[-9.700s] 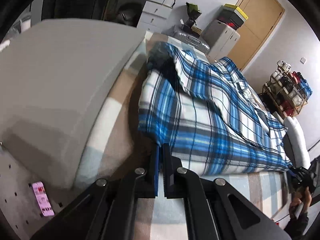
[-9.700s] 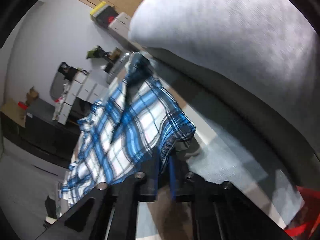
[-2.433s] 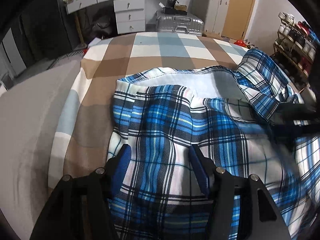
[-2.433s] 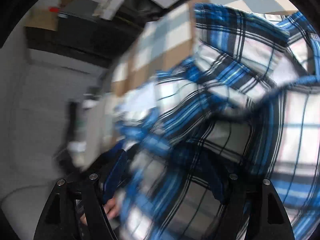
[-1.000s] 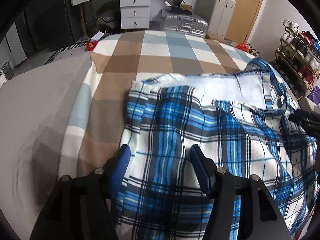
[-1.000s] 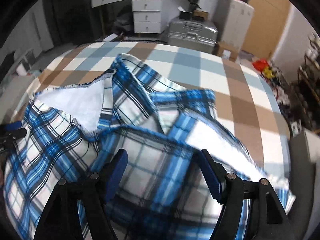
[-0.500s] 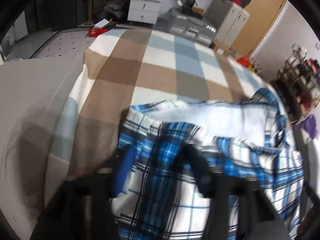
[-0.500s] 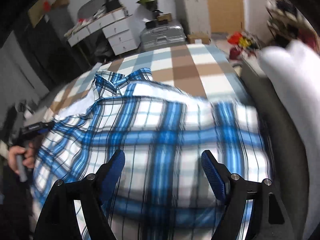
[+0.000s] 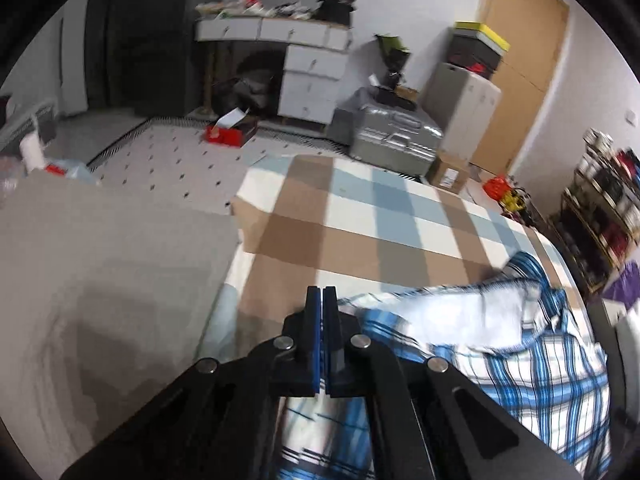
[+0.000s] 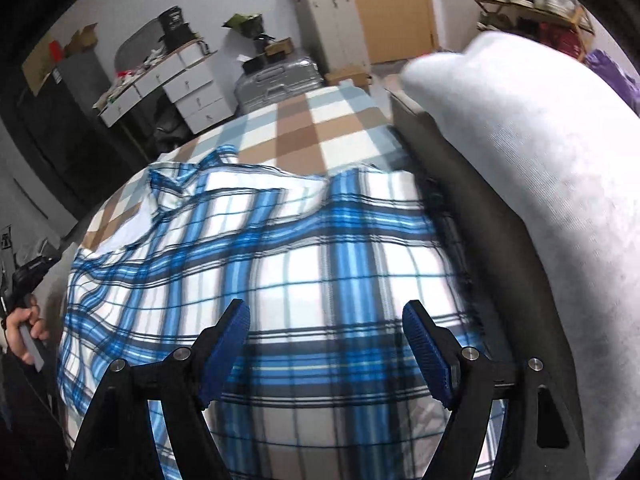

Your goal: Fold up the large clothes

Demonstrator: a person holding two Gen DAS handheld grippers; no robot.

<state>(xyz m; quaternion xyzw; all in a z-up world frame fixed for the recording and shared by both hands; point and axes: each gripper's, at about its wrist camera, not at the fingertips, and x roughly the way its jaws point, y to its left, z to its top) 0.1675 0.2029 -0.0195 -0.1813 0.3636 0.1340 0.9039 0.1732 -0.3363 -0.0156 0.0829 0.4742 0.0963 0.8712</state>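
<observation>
A blue and white plaid shirt lies spread over a bed with a brown, blue and white check cover. In the left wrist view my left gripper is shut, its blue pads pressed together at the shirt's left edge. The cloth bunches up against the jaws and its white inside shows. My right gripper hovers over the shirt's near right part, jaws wide open, nothing between the pads. At the far left of the right wrist view a person's hand holds the left gripper's handle.
A grey cushion borders the bed on the left and a white pillow on a dark ledge on the right. Beyond the bed stand a silver suitcase, a white drawer desk, a wooden door and a shoe rack.
The left jaws went from wide open over the shirt to shut at its edge, and the gripper rose, pulling the cloth up. The right gripper swung across to the shirt's right side, still open.
</observation>
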